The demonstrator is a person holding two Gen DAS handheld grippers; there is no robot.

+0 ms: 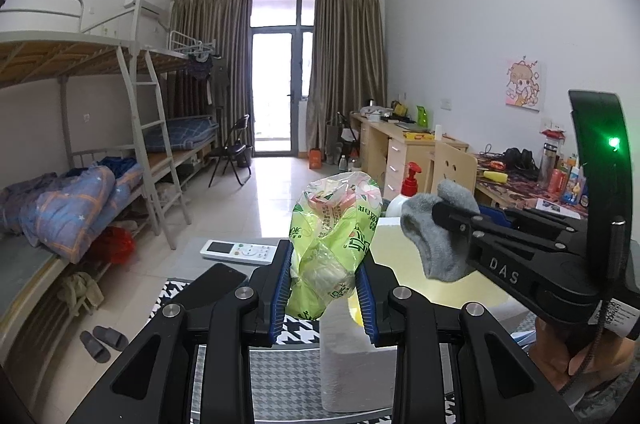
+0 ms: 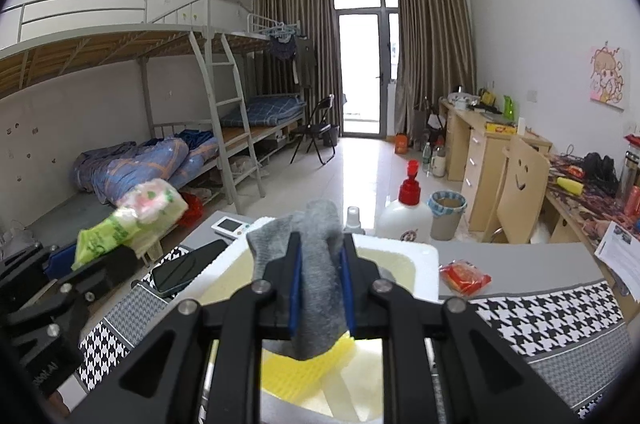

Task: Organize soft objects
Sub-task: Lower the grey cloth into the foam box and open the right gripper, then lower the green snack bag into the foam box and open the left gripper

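Observation:
My left gripper [image 1: 323, 278] is shut on a green tissue pack [image 1: 335, 244] and holds it raised above the table. The pack also shows in the right wrist view [image 2: 132, 220], at the left. My right gripper [image 2: 320, 278] is shut on a grey sock [image 2: 316, 268] and holds it over a white foam box [image 2: 404, 248] with a pale yellow inside. A yellow sponge [image 2: 312, 364] lies in the box under the sock. In the left wrist view the right gripper [image 1: 438, 210] holds the sock [image 1: 434, 236] over the box [image 1: 388, 224].
On the houndstooth tablecloth [image 2: 540, 312] lie a black phone [image 2: 186, 266], a white remote [image 2: 230, 226] and a red snack packet [image 2: 464, 276]. A white pump bottle [image 2: 406, 212] and a small spray bottle [image 2: 354, 220] stand behind the box. A paper sheet [image 2: 620, 256] lies far right.

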